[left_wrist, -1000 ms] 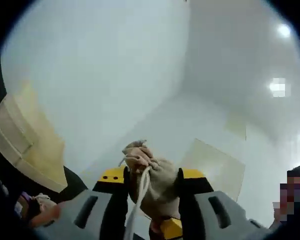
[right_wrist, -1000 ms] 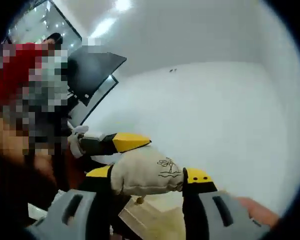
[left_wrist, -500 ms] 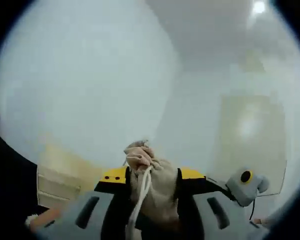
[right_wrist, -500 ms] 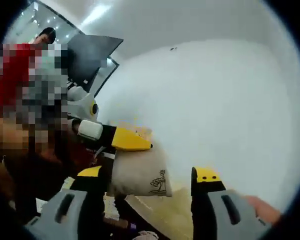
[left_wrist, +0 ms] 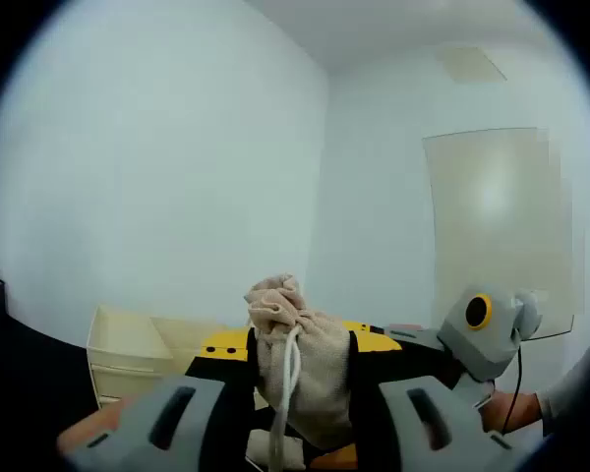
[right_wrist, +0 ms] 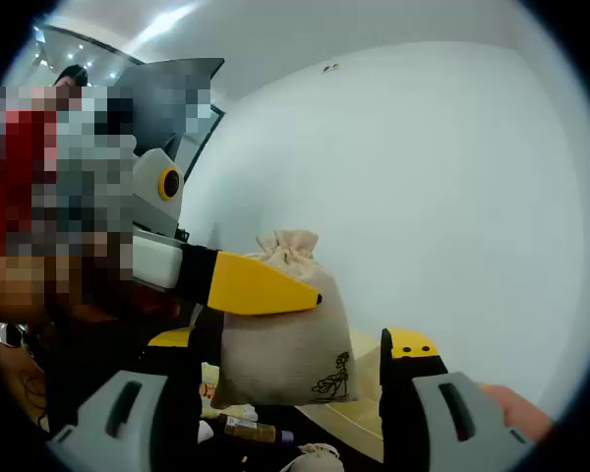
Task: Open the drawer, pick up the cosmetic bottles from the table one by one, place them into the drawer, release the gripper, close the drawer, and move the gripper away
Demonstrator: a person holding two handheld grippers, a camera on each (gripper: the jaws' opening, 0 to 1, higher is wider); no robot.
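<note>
A beige drawstring pouch (left_wrist: pixel 303 366) with a white cord is clamped between the yellow-tipped jaws of my left gripper (left_wrist: pixel 300 344), held up in the air. In the right gripper view the same pouch (right_wrist: pixel 290 339), printed with a small dark figure, hangs from the left gripper (right_wrist: pixel 264 288), which reaches in from the left. My right gripper (right_wrist: pixel 295 344) stands open around the pouch, with a gap on its right side. A small brown cosmetic bottle (right_wrist: pixel 249 430) lies low in that view. The right gripper (left_wrist: pixel 477 326) shows grey at the right of the left gripper view.
A cream drawer unit (left_wrist: pixel 133 356) stands low at the left against a white wall. A second light pouch (right_wrist: pixel 317 455) lies beside the bottle. A hand (left_wrist: pixel 511 409) holds the right gripper. A person in red stands at the left of the right gripper view.
My right gripper has opened and let go of the pouch, which stays in the left gripper. Both cameras have tilted down from the ceiling toward the wall and drawer unit.
</note>
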